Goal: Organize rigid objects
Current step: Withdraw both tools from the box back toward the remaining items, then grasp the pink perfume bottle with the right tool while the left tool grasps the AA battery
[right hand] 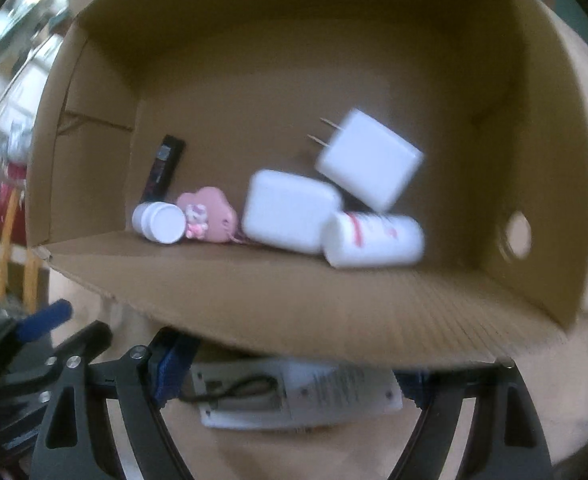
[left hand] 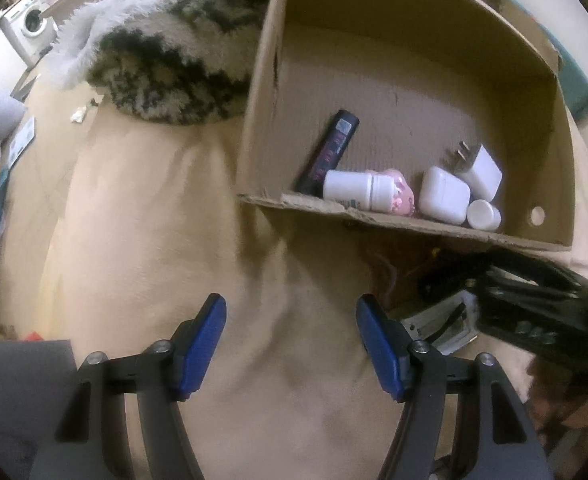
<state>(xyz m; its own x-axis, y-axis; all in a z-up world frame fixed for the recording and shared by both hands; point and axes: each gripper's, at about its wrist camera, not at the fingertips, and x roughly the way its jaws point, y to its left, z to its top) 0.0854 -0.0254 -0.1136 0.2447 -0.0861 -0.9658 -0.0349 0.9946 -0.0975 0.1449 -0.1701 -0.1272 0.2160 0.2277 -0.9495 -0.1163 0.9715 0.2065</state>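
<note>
The right tool (right hand: 289, 384) held a flat white device (right hand: 294, 396) crosswise between its blue pads, its long axis running left to right across the fingers. In the left wrist view the same device (left hand: 442, 320) showed low beside the near wall of the cardboard box (left hand: 414, 224). That wall stood just beyond the device and above it, so by my judgement the coming move turned on lifting the device over the wall and forward into the box. The right hand was plainly the nearer one, with its fingers pointing straight at the box (right hand: 334, 320).

The left tool (left hand: 289, 344) hung to the left over the beige bedding (left hand: 145, 208), fingers spread wide with nothing between them.

Inside the box, against the near wall, lay a white bottle (right hand: 159, 222), a pink charm (right hand: 207, 216), a white case (right hand: 289, 210) and a second white bottle (right hand: 374, 240) on its side. A white charger (right hand: 370, 160) leaned on the case with its prongs pointing far-left, and a black tube (right hand: 163, 168) lay further back on the left. The far half of the box floor looked free.

A shaggy grey rug (left hand: 165, 56) lay beyond the box's left side.
</note>
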